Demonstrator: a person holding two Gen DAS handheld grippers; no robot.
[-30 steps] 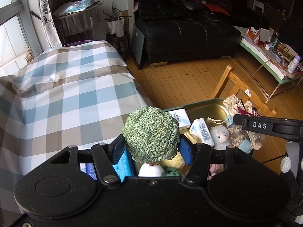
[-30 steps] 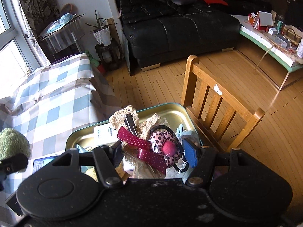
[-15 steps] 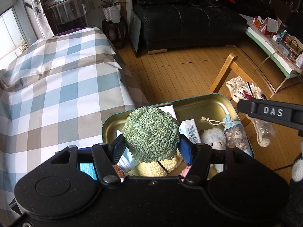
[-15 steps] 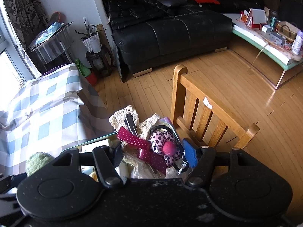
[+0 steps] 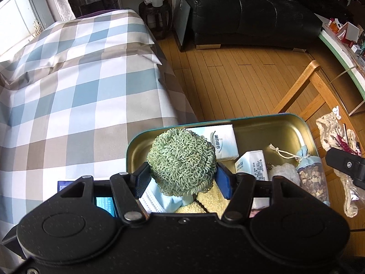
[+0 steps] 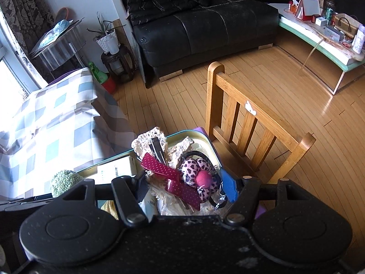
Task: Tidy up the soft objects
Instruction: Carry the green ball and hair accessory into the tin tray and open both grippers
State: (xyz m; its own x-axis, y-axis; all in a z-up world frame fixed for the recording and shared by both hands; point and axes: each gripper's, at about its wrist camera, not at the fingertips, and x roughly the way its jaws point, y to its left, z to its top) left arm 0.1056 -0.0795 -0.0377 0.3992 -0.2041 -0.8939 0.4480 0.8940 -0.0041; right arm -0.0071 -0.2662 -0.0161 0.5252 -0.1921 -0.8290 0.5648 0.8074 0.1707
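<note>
Several items already stowed: the metal tin (image 5: 305, 123) on the checked bench (image 5: 75, 105) holds two tissue packs (image 5: 224, 141), a folded face mask (image 5: 159, 197), a yellow knit piece (image 5: 212, 199), a white fluffy toy (image 5: 284, 171) and a drawstring sachet (image 5: 311, 178).
Two items still in the air: the green looped ball (image 5: 182, 161) and the bagged hair accessories (image 6: 182, 178), neither set down yet.
Progress: judged well along, with these two pieces left to place as far as the views show.
Left hand-held gripper (image 5: 182, 178): partly apart, pads clamped on both sides of the green looped ball, held over the near left part of the tin, above the mask and knit piece.
Right hand-held gripper (image 6: 186, 186): partly apart, clamped on the bagged hair accessories with the red dotted bow (image 6: 171, 178), leopard-print bow (image 6: 200, 175) and crochet lace (image 6: 150, 140), over the tin's right end, beside the wooden chair (image 6: 251, 123).
Likely next step: lower each bundle into free space in the tin, then let go.
</note>
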